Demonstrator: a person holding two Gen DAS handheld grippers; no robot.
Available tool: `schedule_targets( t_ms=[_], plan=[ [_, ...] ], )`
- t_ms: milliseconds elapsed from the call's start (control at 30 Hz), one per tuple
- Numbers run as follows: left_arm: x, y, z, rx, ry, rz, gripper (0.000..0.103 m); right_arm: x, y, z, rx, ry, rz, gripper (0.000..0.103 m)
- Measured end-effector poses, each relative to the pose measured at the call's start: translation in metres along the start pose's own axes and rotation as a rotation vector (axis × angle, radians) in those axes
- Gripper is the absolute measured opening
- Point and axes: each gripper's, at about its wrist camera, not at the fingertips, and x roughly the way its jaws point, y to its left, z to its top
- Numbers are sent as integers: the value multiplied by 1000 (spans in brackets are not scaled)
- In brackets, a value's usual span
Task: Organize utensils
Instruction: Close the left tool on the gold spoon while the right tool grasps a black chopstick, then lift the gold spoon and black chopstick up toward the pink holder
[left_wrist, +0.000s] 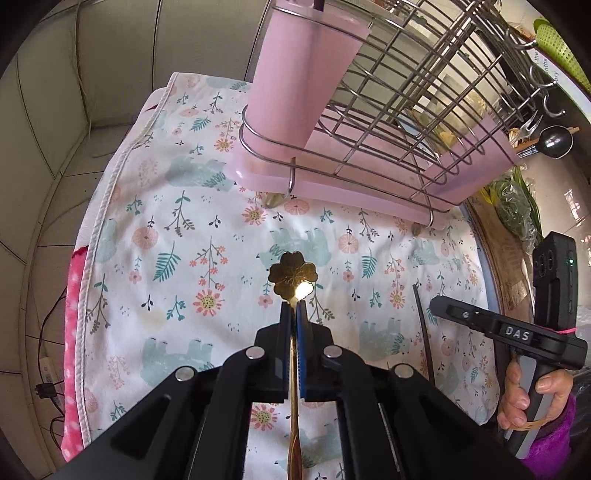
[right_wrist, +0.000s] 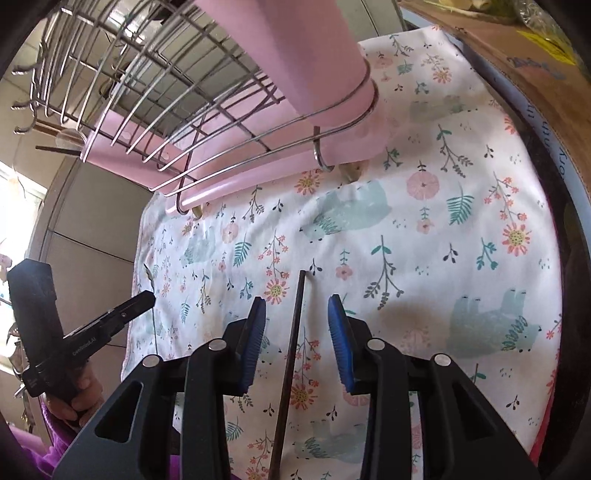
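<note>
My left gripper (left_wrist: 294, 307) is shut on a gold utensil (left_wrist: 293, 275) with a clover-shaped end, held a little above the floral cloth (left_wrist: 177, 206); its handle runs back between the pads. A tall pink utensil cup (left_wrist: 303, 70) hangs on the corner of the wire dish rack (left_wrist: 406, 96) ahead. In the right wrist view, my right gripper (right_wrist: 297, 301) stands open astride a dark chopstick (right_wrist: 295, 332) that lies on the cloth (right_wrist: 424, 251); neither blue pad touches it. The same chopstick (left_wrist: 423, 332) shows beside the right gripper (left_wrist: 437, 306) in the left wrist view.
The rack sits on a pink drip tray (left_wrist: 351, 188). A ladle (left_wrist: 554, 140) and fork hang off its right end, near a green colander (left_wrist: 557, 48). A cardboard box (right_wrist: 517, 48) borders the cloth. Tiled wall and cables (left_wrist: 48, 391) lie to the left.
</note>
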Motion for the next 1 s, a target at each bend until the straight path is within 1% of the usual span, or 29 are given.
schedule_targets(
  t_ms=[133,267,300,333,400,433,500,600,667,867,1000],
  plan=[
    [-10,-3,-3,3,-32,-16,2,18,8,3,-14,48,-58,24],
    [-18,-3,-3,12,-59,-23,2,25,14,6,-37,58,-115,11],
    [-21,-2,-3,13,-65,-26,2,26,14,6,-39,59,-110,7],
    [-18,-6,-3,13,-71,-28,2,26,15,5,-38,58,-105,5],
    [-25,-5,-3,15,-88,-36,2,26,15,3,-36,44,-96,5],
    [-25,-6,-3,16,-98,-37,2,24,15,1,-35,33,-79,5],
    [-29,-6,-2,19,-115,-40,2,16,15,-2,-36,-4,-58,4],
    [-38,-7,-1,22,-150,-45,2,-3,19,-5,-58,-91,-37,4],
    [-44,-9,-2,25,-175,-50,2,-19,23,-9,-81,-166,-27,4],
    [-63,-13,-1,28,-250,-73,2,-68,38,-14,-161,-357,-34,4],
    [-75,-16,-1,33,-296,-85,2,-99,40,-12,-189,-461,-26,4]
  ],
)
